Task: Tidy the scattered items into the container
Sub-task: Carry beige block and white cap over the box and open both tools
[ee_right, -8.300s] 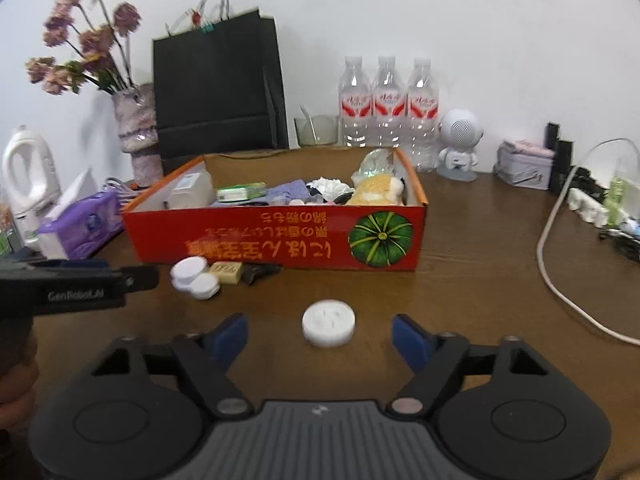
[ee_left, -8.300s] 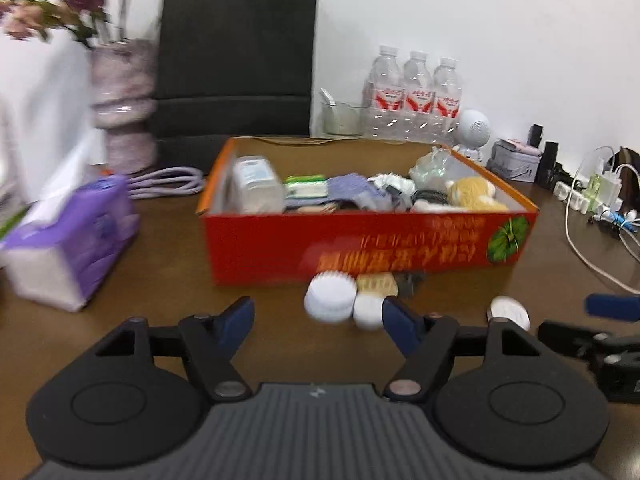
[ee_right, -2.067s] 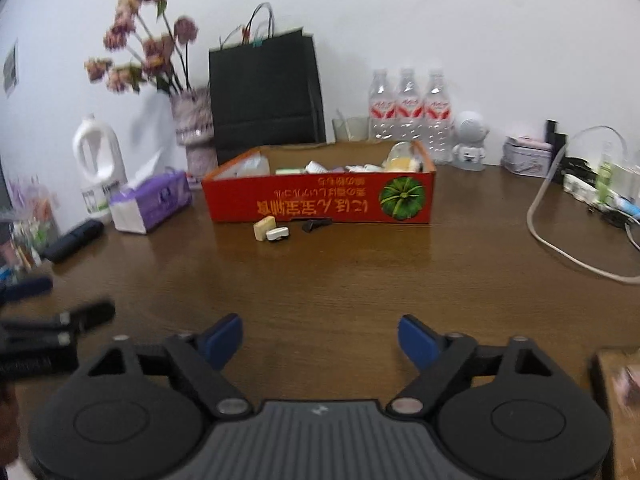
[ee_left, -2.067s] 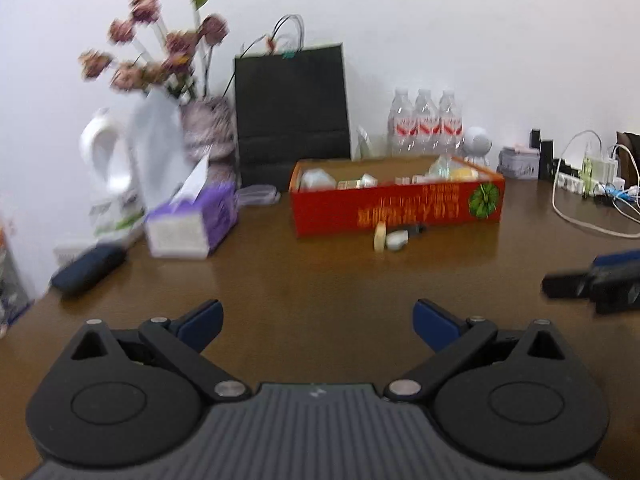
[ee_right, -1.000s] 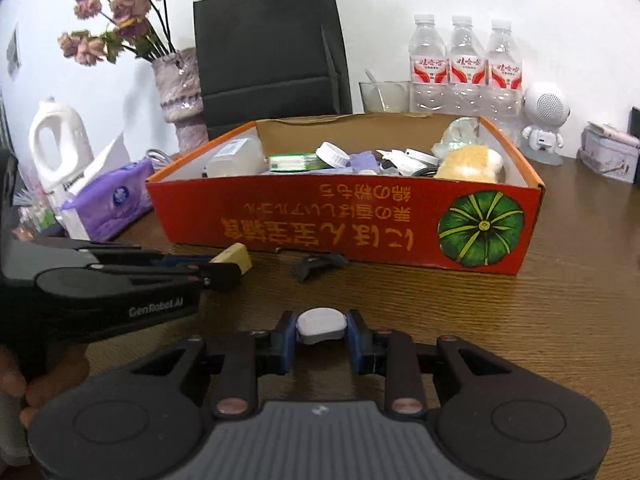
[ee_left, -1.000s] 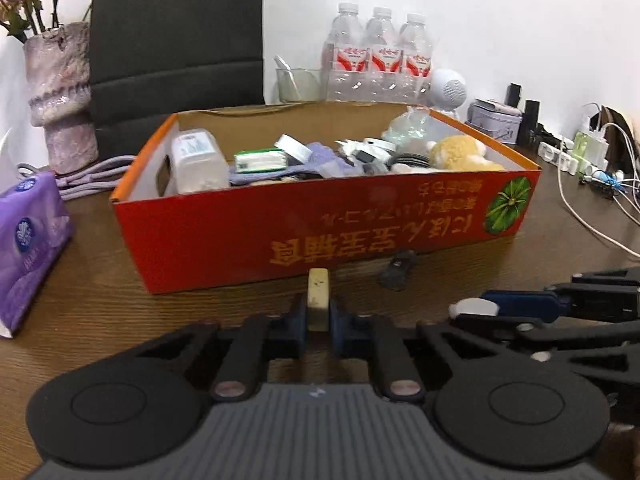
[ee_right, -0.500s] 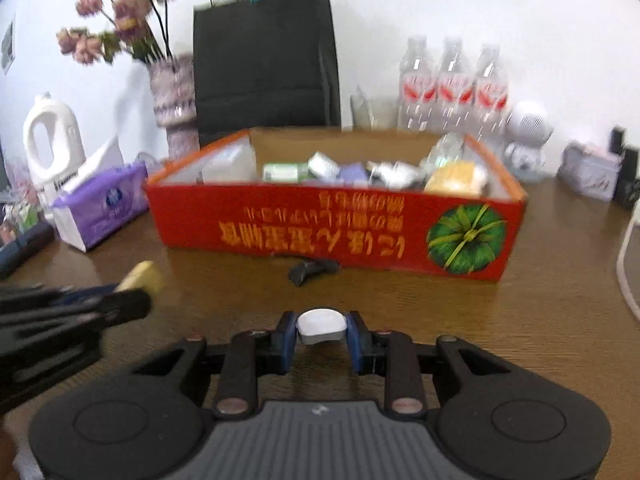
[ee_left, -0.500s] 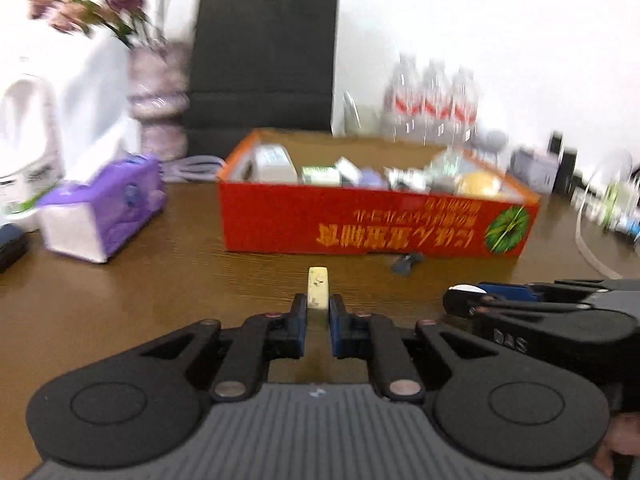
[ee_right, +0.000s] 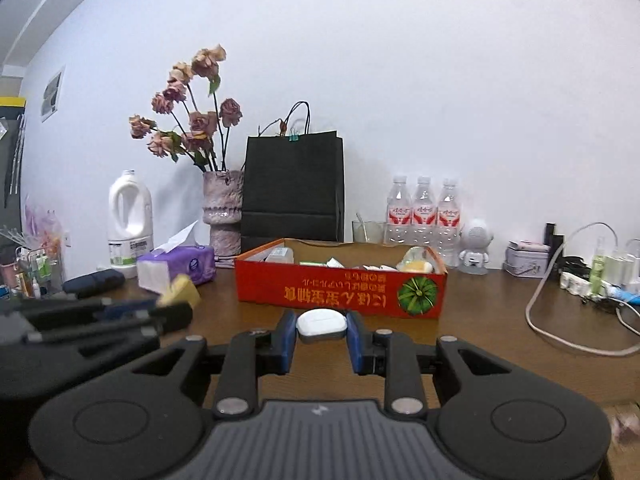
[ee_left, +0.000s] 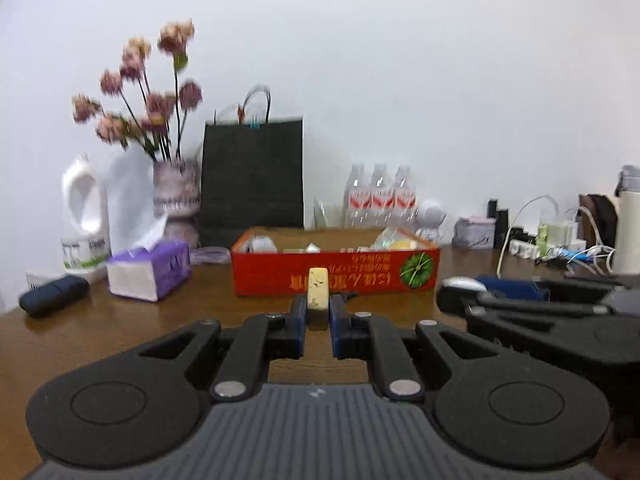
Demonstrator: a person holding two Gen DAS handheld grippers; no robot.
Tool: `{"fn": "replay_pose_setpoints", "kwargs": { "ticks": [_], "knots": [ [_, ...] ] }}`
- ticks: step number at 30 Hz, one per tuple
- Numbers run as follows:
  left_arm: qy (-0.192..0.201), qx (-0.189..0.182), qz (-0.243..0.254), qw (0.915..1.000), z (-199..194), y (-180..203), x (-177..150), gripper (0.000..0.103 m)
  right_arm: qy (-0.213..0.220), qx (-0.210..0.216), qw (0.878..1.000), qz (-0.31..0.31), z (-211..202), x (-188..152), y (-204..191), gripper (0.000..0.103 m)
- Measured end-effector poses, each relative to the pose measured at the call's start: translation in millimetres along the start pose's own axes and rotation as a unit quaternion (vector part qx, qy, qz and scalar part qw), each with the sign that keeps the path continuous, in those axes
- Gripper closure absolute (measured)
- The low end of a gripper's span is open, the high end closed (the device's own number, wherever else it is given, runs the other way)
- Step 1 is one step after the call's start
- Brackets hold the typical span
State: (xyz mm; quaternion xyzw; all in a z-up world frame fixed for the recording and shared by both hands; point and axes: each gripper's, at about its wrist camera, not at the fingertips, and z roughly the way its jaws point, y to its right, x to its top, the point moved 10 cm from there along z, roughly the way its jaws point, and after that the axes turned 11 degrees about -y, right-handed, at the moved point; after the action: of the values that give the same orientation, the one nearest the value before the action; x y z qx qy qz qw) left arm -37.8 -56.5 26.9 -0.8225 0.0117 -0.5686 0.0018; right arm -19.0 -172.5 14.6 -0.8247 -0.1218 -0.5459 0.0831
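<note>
The red cardboard box [ee_left: 336, 278] with a pumpkin print stands mid-table, holding several small items; it also shows in the right wrist view [ee_right: 340, 290]. My left gripper [ee_left: 318, 312] is shut on a yellow eraser-like block [ee_left: 317, 290], held above the table in front of the box. My right gripper [ee_right: 321, 330] is shut on a white round cap [ee_right: 321, 324], also in front of the box. The block shows at the left of the right wrist view [ee_right: 180, 290], the cap at the right of the left wrist view [ee_left: 460, 282].
A purple tissue pack [ee_right: 176, 268], white jug [ee_right: 130, 220], flower vase [ee_right: 222, 212] and black bag [ee_right: 294, 188] stand left and behind the box. Water bottles [ee_right: 424, 216], a small white robot figure [ee_right: 474, 246] and cables [ee_right: 560, 320] are on the right.
Both grippers have pulled back and risen from the box, each keeping its item; the box looks smaller and farther. The small dark item in front of the box is hidden now.
</note>
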Motion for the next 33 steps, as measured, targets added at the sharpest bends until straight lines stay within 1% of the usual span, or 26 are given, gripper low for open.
{"fn": "replay_pose_setpoints", "kwargs": {
  "ticks": [2, 5, 9, 11, 17, 21, 24, 28, 31, 33],
  "knots": [
    [0.008, -0.002, -0.011, 0.9999, -15.3, -3.5, -4.8, 0.090, 0.004, -0.003, 1.000, 0.005, -18.1, -11.4, -0.8, 0.077],
    [0.006, 0.001, -0.009, 0.9999, -30.2, -6.8, -11.1, 0.090, 0.014, 0.000, 1.000, 0.007, -38.6, -22.3, -3.5, 0.077],
    [0.022, 0.009, -0.005, 0.9997, -40.8, -10.6, -13.2, 0.090, 0.035, -0.007, 0.999, 0.005, -54.4, -21.9, -3.8, 0.077],
    [0.026, 0.015, -0.006, 0.9995, -41.7, -13.1, -13.9, 0.090, 0.039, -0.007, 0.999, 0.006, -54.7, -19.7, -3.4, 0.077],
    [0.024, 0.014, -0.017, 0.9995, -30.3, -18.4, -8.7, 0.090, 0.027, -0.005, 1.000, 0.014, -41.3, -21.4, -2.4, 0.077],
    [0.014, 0.012, -0.025, 0.9995, -2.8, -21.3, 5.5, 0.090, 0.024, -0.003, 1.000, 0.017, -22.5, -4.6, 3.2, 0.077],
    [0.021, 0.005, -0.025, 0.9995, 27.5, -22.0, 29.4, 0.090, 0.027, -0.006, 0.999, 0.015, 6.1, 22.2, 11.0, 0.077],
    [0.041, -0.007, -0.011, 0.9991, 79.3, -20.4, 67.5, 0.090, 0.050, -0.013, 0.999, 0.012, 50.4, 64.5, 22.8, 0.077],
    [0.032, -0.024, -0.018, 0.9990, 125.8, -21.9, 91.6, 0.090, 0.055, -0.014, 0.998, 0.009, 92.8, 93.4, 29.9, 0.077],
    [0.026, -0.025, -0.018, 0.9992, 161.8, -23.0, 107.2, 0.090, 0.053, -0.016, 0.998, 0.015, 125.1, 112.2, 36.3, 0.077]
  ]
}}
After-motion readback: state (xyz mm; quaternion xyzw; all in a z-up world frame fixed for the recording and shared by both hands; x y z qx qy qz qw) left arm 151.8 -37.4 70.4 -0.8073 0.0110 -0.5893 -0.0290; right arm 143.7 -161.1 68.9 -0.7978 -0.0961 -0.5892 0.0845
